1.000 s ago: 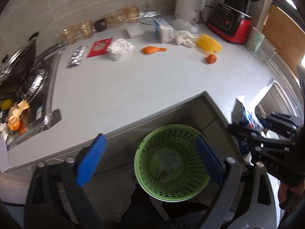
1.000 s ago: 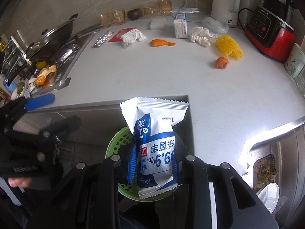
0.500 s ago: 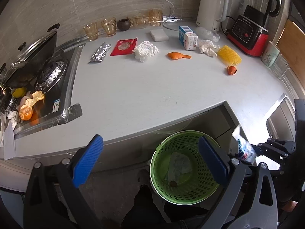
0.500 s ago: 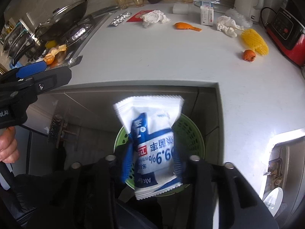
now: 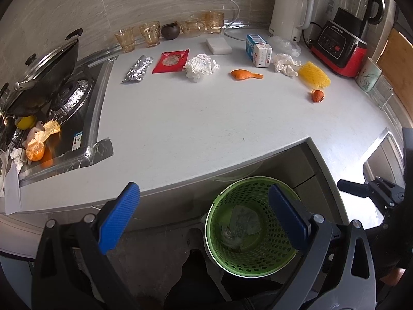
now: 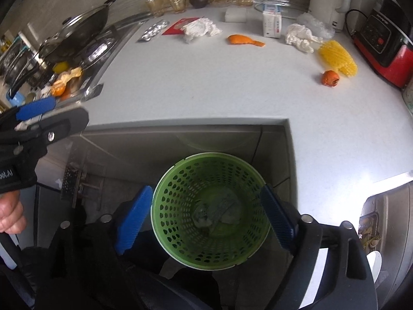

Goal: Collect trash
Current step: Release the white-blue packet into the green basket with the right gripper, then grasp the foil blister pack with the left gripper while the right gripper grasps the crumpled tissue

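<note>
A green perforated basket (image 5: 280, 261) (image 6: 173, 186) stands on the floor below the counter, with wrappers lying in its bottom. My right gripper (image 6: 204, 218) is open and empty right above it. My left gripper (image 5: 204, 217) is open and empty above the counter edge, left of the basket. On the white counter (image 5: 206, 118) lie a crumpled tissue (image 5: 201, 66), an orange peel (image 5: 244, 74), a red packet (image 5: 171, 60), a foil blister pack (image 5: 138, 68), a second tissue (image 5: 285, 64), a yellow foam net (image 5: 315, 78) and a small orange fruit (image 5: 318, 95).
A stove with a lidded wok (image 5: 41, 77) and peel scraps (image 5: 38, 142) is at the left. A small carton (image 5: 259, 50), a white kettle (image 5: 291, 13), a red blender base (image 5: 340, 41) and glasses (image 5: 149, 33) line the back. A sink (image 6: 382, 219) is at the right.
My right gripper opened and let go of the blue-and-white wipes packet, which has dropped into the basket. My left gripper has pulled back and up a little.
</note>
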